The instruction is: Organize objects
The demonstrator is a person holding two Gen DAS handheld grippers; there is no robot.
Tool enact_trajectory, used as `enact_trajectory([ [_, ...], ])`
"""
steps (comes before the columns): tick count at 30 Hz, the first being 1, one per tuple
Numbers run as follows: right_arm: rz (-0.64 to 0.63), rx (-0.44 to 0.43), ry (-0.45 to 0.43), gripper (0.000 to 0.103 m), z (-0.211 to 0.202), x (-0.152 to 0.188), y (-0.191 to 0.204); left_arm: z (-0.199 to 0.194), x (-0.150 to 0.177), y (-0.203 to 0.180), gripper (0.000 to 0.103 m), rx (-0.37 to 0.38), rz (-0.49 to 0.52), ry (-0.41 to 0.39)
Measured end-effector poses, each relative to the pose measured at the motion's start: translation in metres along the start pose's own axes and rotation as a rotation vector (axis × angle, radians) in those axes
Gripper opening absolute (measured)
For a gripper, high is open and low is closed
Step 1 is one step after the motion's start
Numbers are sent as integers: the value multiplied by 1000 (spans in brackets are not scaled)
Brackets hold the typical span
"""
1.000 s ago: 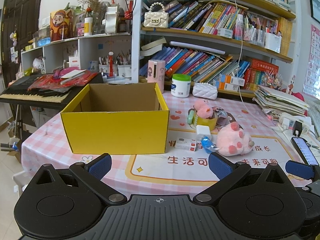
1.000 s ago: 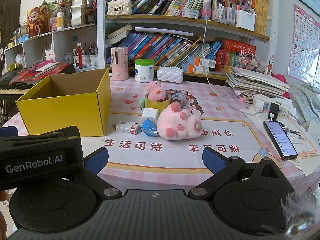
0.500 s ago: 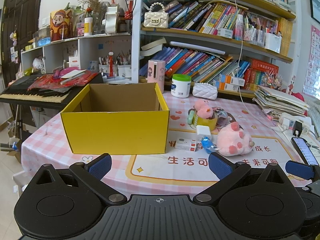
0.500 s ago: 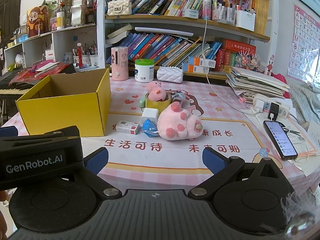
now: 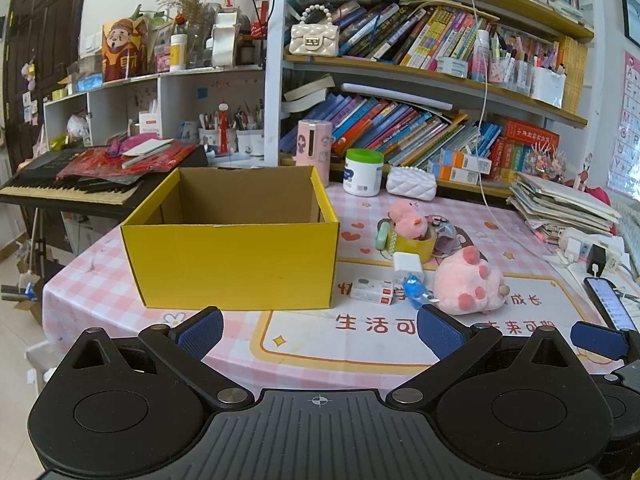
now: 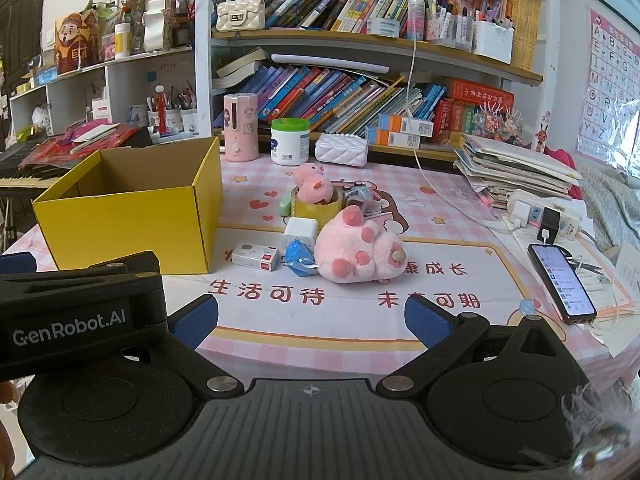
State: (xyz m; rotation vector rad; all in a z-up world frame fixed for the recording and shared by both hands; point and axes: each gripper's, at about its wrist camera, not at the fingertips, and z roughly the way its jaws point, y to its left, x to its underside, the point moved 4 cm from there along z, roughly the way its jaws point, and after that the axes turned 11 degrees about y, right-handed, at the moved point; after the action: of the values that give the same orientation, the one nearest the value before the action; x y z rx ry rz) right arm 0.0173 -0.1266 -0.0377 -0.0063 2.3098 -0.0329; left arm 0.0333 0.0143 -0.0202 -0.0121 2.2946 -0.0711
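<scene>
No change is seen from earlier frames: left claw (image 5: 318,330) and right claw (image 6: 311,316) are held wide apart, empty; yellow box (image 5: 234,256) unfilled, sorting not started.

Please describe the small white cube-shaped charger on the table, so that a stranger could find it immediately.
Find the yellow cardboard box on the pink table; to its right lies a large pink plush. The charger stands just left of the plush, in front of the yellow tape roll. It is the only plain white, rounded cube there.
</scene>
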Motion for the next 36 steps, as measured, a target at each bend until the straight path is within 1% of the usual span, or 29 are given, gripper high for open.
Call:
enact_trajectory([
  [14, 8, 7, -2, 101, 3, -4, -1, 0, -5, -4, 103, 12, 12, -9],
  [36, 4, 8, 6, 101, 3, -2, -4, 2, -4, -7, 103, 17, 9, -1],
])
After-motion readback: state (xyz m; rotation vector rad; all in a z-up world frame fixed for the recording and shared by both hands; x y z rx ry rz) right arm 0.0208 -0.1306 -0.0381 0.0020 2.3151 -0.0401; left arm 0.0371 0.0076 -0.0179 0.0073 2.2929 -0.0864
